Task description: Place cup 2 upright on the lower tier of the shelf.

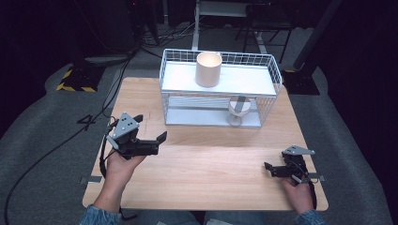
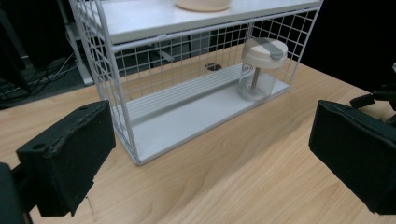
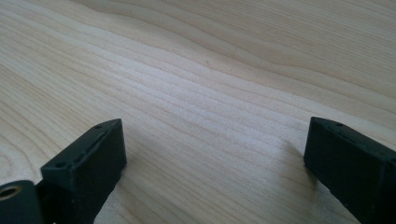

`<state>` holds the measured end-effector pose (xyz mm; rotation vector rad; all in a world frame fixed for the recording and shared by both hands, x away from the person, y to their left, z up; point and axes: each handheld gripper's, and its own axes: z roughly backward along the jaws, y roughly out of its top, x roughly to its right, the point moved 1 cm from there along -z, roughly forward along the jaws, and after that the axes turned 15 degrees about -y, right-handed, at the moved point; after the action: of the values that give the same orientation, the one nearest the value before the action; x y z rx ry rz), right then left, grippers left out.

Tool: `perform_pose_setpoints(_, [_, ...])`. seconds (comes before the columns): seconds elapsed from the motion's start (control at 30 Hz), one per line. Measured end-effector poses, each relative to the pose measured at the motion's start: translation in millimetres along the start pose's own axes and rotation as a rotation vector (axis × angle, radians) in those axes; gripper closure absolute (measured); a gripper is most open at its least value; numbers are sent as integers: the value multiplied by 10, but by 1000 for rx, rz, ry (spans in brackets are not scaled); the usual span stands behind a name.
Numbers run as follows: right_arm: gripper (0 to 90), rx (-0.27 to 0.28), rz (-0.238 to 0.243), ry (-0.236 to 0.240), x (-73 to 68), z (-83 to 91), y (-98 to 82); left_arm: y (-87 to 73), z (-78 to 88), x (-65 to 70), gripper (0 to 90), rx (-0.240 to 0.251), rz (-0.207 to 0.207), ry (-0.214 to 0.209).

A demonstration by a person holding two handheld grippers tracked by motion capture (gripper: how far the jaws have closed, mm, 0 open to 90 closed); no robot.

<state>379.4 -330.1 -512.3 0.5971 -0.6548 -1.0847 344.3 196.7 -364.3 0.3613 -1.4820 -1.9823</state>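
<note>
Left gripper (image 1: 150, 136), wide and empty near the bench's (image 1: 211, 173) left edge, faces the wire rack (image 1: 220, 89), likely aiming for its jar (image 1: 238, 110). Right gripper (image 1: 270, 168) rests wide, empty, near the right edge.

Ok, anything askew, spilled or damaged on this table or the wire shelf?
Nothing stands out. The beige cup stands upright on the wire shelf's top tier, the lidded clear jar upright on its bottom tier, and the wooden table shows no spill or damage.
</note>
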Motion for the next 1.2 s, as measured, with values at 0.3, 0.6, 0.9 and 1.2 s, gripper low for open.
perform_pose_setpoints(0.3, [60, 0, 0, 0, -1, 0, 0, -329, 36, 3, 21, -26, 21, 42])
perform_pose_setpoints(0.6, [60, 0, 0, 0, 0, 0, 0, -680, -6, -47, 52, -95, 76, 67])
perform_pose_setpoints(0.9, [60, 0, -1, 0, -1, 0, 0, -1010, -3, -149, 69, -173, 130, 95])
perform_pose_setpoints(1.2, [60, 0, 0, 0, 0, 0, 0, -1213, -22, -210, 81, -261, 163, 107])
